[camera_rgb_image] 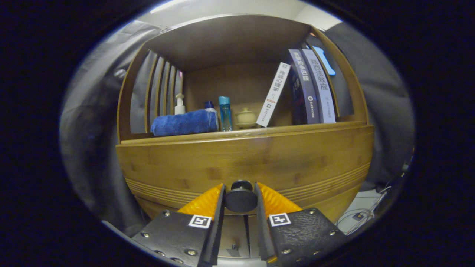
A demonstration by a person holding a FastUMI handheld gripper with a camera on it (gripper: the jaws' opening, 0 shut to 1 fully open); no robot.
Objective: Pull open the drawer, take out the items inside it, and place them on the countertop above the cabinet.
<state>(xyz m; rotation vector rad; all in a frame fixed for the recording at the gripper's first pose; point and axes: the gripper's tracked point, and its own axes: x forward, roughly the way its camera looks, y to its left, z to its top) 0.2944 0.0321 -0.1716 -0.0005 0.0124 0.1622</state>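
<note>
From the claw's camera I see my claw (240, 198) partly open with its fingers close on either side of the round dark knob (241, 197) of the wooden drawer (245, 163), which sits shut beneath the bench (304, 129) holding a rolled blue towel (184, 123), bottles and leaning books (311, 87).

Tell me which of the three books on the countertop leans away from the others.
The white book, nearest the cup, tilts alone; the two dark ones stand together.

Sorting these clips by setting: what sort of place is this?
Probably a mock home corner: a bamboo shelf cabinet holding a rolled blue towel, upright books and a ceramic teacup. The tongs flank the round black drawer knob.
</note>
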